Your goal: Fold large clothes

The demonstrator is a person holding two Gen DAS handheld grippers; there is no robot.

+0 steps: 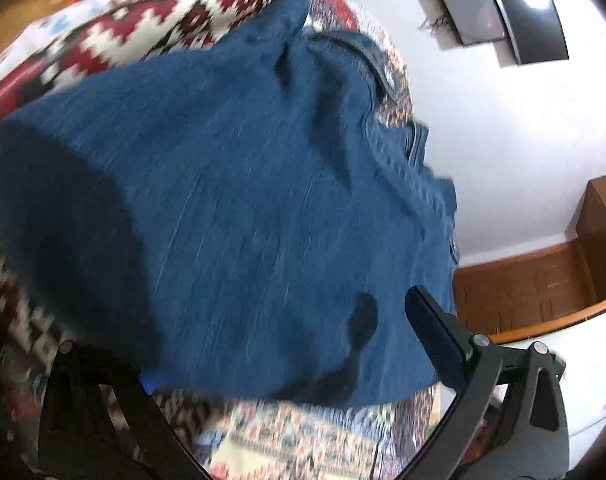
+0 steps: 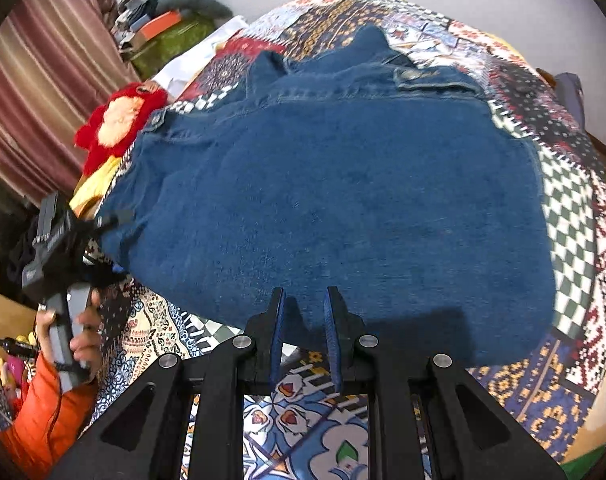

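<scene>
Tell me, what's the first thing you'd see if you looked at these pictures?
A big blue denim jacket fills the middle, spread on a bright patchwork bedspread. A fluffy red plush toy sits by the jacket's left edge. The right tool points at the near hem, and the left tool is at the left corner.

The left wrist view looks along its own tongs, close over the denim jacket (image 1: 231, 200) and tilted, with the white wall (image 1: 503, 140) beyond the right finger (image 1: 435, 336); the frame is motion-blurred. The right wrist view sits just short of the jacket's (image 2: 327, 200) near hem, facing across it toward the collar, the patterned bedspread (image 2: 575, 216) spreading on either side of its fingers (image 2: 335, 320). Both views share the jacket and bedspread (image 1: 151, 28); the right one also catches the left gripper (image 2: 115, 220) far off to the left of its tongs.
</scene>
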